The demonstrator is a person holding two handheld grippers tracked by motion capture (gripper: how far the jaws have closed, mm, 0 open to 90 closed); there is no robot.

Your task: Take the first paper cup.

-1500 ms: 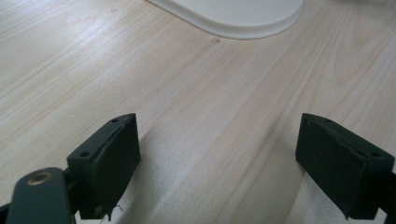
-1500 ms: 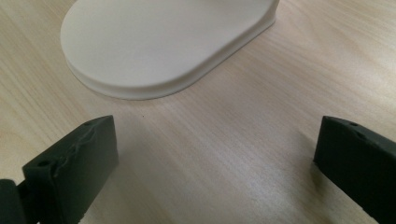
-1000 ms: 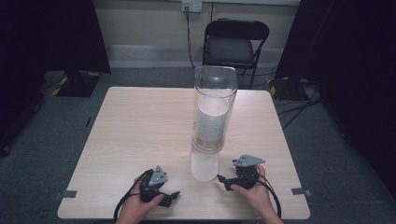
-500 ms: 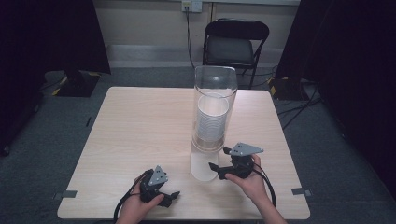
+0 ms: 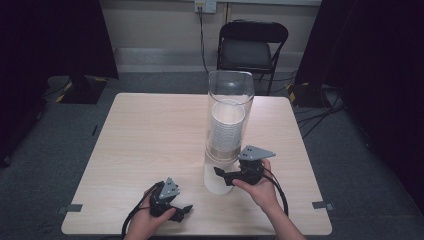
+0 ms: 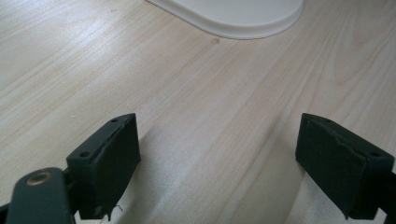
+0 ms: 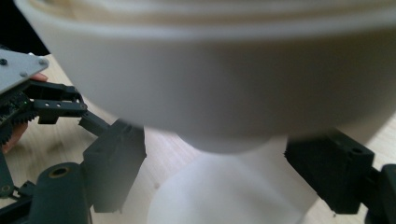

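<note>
Right hand: my right gripper (image 5: 220, 173) was up at the foot of the tall clear plastic tube (image 5: 230, 95), where the stack of white ribbed paper cups (image 5: 227, 127) hangs above the tube's white rounded base (image 5: 218, 184). The tube stood upright near the middle of the pale wood-grain surface (image 5: 150, 135), towards my right. That suits it: the cups feed down by their own weight and the lowest is taken from beneath. In the right gripper view the underside of the lowest white cup (image 7: 219, 93) loomed just above my fingers (image 7: 116, 168). They had just been closing but were spread, one to either side of the white column below the cup. The white body lay between them, and I could not see either pad pressing on it. I judged this a reach to pull the bottom cup, grip not yet made. Left hand: my left gripper (image 5: 184, 209) rested low on the surface near my edge, well apart from the tube, fingers (image 6: 109, 158) spread wide on nothing, the edge of the white base (image 6: 233, 18) ahead of them; parked out of the way, I judged. Beyond the surface: a black folding chair (image 5: 252, 47) and a wall socket (image 5: 205, 6). Writing: no brand, label or lettering readable anywhere on tube, cups or grippers.
</note>
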